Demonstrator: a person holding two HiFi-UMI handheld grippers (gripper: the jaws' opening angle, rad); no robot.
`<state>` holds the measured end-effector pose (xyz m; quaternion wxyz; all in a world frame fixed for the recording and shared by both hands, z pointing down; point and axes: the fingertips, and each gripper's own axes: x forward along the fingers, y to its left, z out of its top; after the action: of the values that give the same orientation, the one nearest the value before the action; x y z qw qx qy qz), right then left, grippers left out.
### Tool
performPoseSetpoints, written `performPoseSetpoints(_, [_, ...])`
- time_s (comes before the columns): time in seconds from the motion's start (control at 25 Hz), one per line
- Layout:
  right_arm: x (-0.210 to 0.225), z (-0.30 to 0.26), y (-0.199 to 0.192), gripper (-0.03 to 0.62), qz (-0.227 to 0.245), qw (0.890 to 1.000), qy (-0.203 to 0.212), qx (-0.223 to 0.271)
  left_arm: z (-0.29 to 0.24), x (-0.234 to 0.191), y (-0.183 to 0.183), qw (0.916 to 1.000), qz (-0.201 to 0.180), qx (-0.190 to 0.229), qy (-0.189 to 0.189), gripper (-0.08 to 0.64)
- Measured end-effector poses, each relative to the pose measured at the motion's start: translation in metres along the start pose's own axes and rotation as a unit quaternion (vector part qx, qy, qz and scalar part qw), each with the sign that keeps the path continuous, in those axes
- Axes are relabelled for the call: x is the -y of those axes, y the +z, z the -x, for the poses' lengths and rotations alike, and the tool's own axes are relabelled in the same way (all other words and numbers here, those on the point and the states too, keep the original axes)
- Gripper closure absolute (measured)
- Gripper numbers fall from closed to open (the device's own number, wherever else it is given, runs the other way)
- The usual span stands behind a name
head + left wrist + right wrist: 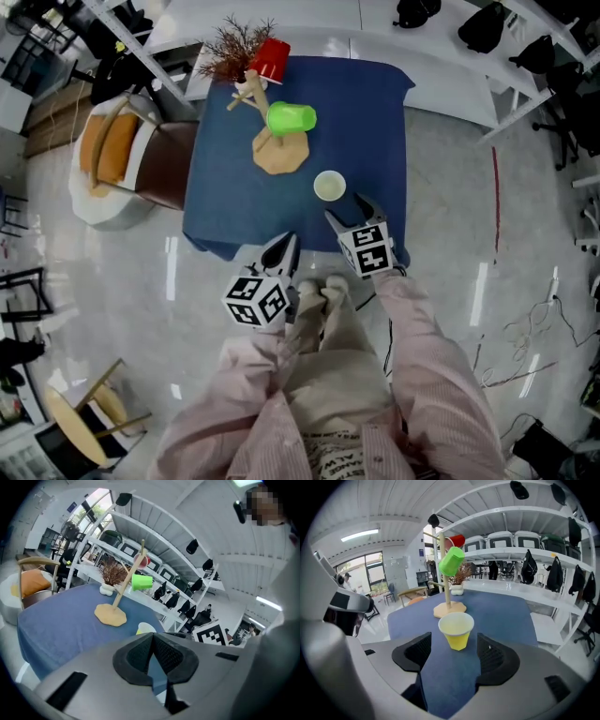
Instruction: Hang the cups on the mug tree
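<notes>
We look down on a table [234,206] draped in dark blue cloth, standing on a glossy pale-grey floor [450,225]. At 9 o'clock of the table sits a chair [117,150] with an orange cushion. At 7 o'clock, well apart, is a small round wooden stool [84,422]. White shelves [520,550] carrying black bags and grey bins run behind the table's far side, from 12 to 2 o'clock. A dried reddish-brown plant [232,45] rests at the far edge, at 11 o'clock.

The wooden mug tree [279,152] stands on its flat pale base in the far half of the cloth, at about 12 o'clock. A green cup [292,118] hangs tilted on one peg, and a red cup [270,59] hangs higher, near the top of the post. The yellow cup [329,186] stands upright on the cloth at 5 o'clock from the tree's base, mouth up, with a pale inside and bright yellow wall.

Our right gripper [347,211] is over the near edge at 5 o'clock, its jaws spread wide. The yellow cup sits just ahead of them, clear of both pads. Our left gripper [284,246] hangs at 6 o'clock, at the cloth's near edge, with its jaws pressed together at the tips and nothing in them.
</notes>
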<state>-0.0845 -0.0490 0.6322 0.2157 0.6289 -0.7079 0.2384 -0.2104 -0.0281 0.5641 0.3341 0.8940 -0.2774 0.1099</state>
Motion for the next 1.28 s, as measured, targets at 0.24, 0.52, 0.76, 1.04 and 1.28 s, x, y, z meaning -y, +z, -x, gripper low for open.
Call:
performPoseSetpoints(0.24, [0.000, -0.021, -0.010, 0.293, -0.004, 1.000, -0.009, 0.018, -0.007, -0.006, -0.017, 0.9994, -0.015, -0.017, -0.025, 0.561])
performPoseSetpoints(0.52, [0.005, -0.053, -0.009, 0.293, 0.019, 0.999, -0.014, 0.034, -0.021, -0.026, -0.034, 0.9997, -0.004, -0.016, -0.017, 0.561])
performPoseSetpoints(0.76, [0.001, -0.064, -0.001, 0.293, 0.037, 0.998, 0.001, 0.045, -0.032, -0.033, -0.037, 1.0000, 0.006, -0.007, -0.003, 0.561])
performPoseSetpoints(1.04, [-0.005, -0.069, 0.002, 0.304, 0.047, 0.997, 0.031, 0.044, -0.039, -0.036, -0.031, 0.9998, 0.015, 0.005, 0.015, 0.561])
performPoseSetpoints(1.28, [-0.010, -0.067, 0.007, 0.310, 0.046, 0.997, 0.054, 0.039, -0.039, -0.036, -0.023, 0.9994, 0.019, 0.012, 0.027, 0.561])
